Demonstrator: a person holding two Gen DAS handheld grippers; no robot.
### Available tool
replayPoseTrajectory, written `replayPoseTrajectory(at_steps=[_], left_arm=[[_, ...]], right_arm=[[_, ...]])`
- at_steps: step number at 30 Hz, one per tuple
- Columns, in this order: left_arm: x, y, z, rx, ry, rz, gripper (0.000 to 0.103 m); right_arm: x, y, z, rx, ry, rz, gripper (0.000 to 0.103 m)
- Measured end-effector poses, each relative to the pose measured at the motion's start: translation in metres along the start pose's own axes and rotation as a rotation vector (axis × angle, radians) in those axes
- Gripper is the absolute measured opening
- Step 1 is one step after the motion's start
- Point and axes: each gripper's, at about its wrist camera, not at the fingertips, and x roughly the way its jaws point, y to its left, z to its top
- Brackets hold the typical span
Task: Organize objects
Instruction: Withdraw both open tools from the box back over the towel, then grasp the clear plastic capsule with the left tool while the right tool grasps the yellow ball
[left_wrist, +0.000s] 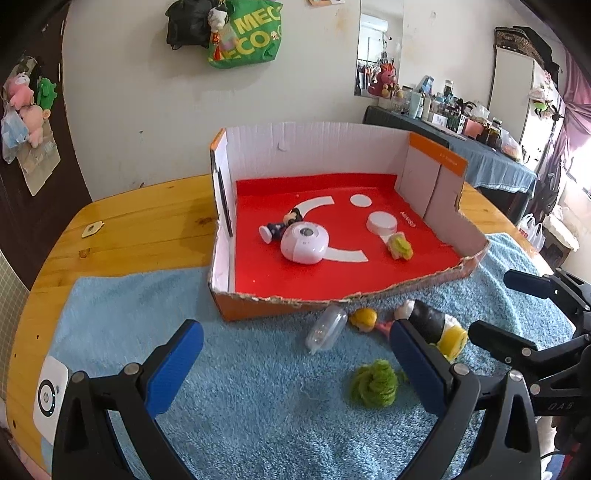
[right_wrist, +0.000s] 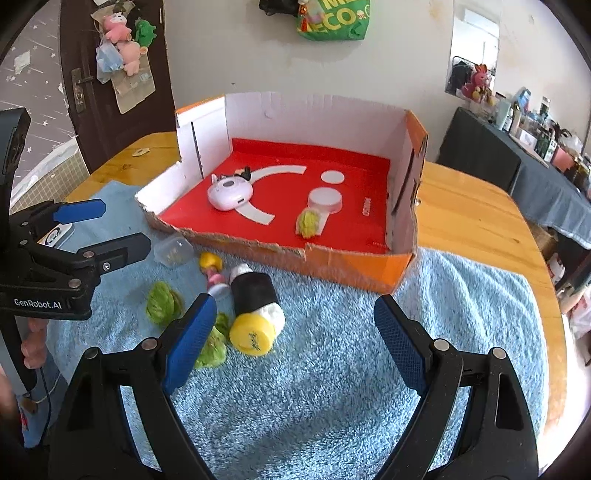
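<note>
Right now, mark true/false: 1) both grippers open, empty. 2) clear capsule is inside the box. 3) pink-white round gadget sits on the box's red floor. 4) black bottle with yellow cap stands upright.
1) True: left gripper and right gripper stand open, nothing between the pads.
2) False: clear capsule lies on the blue towel, outside the box.
3) True: gadget.
4) False: black bottle lies on its side.

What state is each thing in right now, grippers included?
Left gripper: open, empty.
Right gripper: open, empty.
Box: open-topped, front wall torn low.
Pink gadget: in box.
Figurine: lying in box.
White cap: in box.
Capsule: on towel, on its side.
Bottle: on towel, on its side.
Doll: lying on towel.
</note>
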Motion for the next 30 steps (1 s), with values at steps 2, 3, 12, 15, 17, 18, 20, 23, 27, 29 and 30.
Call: replayPoseTrajectory(at_steps=[2, 3, 12, 15, 17, 18, 20, 23, 27, 29, 30], left_arm=[[0.002, 0.002, -0.002, -0.001, 0.005, 0.001, 0.103], [0.003, 0.002, -0.003, -0.001, 0.008, -0.001, 0.103], [0.018, 0.01, -0.011, -0.014, 0.049, -0.024, 0.088], [0.021, 0.011, -0.011, -0.015, 0.059, -0.036, 0.084], [0.023, 0.011, -0.011, -0.013, 0.062, -0.043, 0.082], [0.024, 0.011, -0.011, -0.011, 0.063, -0.045, 0.082], [0.025, 0.01, -0.011, -0.006, 0.065, -0.05, 0.08], [0.03, 0.009, -0.011, -0.004, 0.078, -0.061, 0.076], [0.039, 0.007, -0.011, -0.003, 0.1, -0.076, 0.069], [0.043, 0.006, -0.012, -0.005, 0.111, -0.082, 0.065], [0.045, 0.006, -0.012, -0.005, 0.115, -0.082, 0.065]], right_arm=[[0.002, -0.001, -0.003, 0.006, 0.003, -0.009, 0.088], [0.003, -0.001, -0.004, 0.008, 0.004, -0.01, 0.088], [0.008, 0.001, -0.011, 0.004, 0.017, 0.009, 0.086], [0.011, 0.004, -0.012, -0.002, 0.02, 0.016, 0.081], [0.013, 0.005, -0.012, 0.001, 0.026, 0.025, 0.077], [0.014, 0.005, -0.012, 0.003, 0.028, 0.03, 0.074], [0.016, 0.005, -0.012, 0.011, 0.034, 0.04, 0.069], [0.02, 0.005, -0.013, 0.021, 0.045, 0.059, 0.065], [0.024, 0.007, -0.015, 0.03, 0.059, 0.085, 0.057], [0.026, 0.008, -0.017, 0.033, 0.065, 0.092, 0.053], [0.026, 0.008, -0.017, 0.036, 0.068, 0.095, 0.05]])
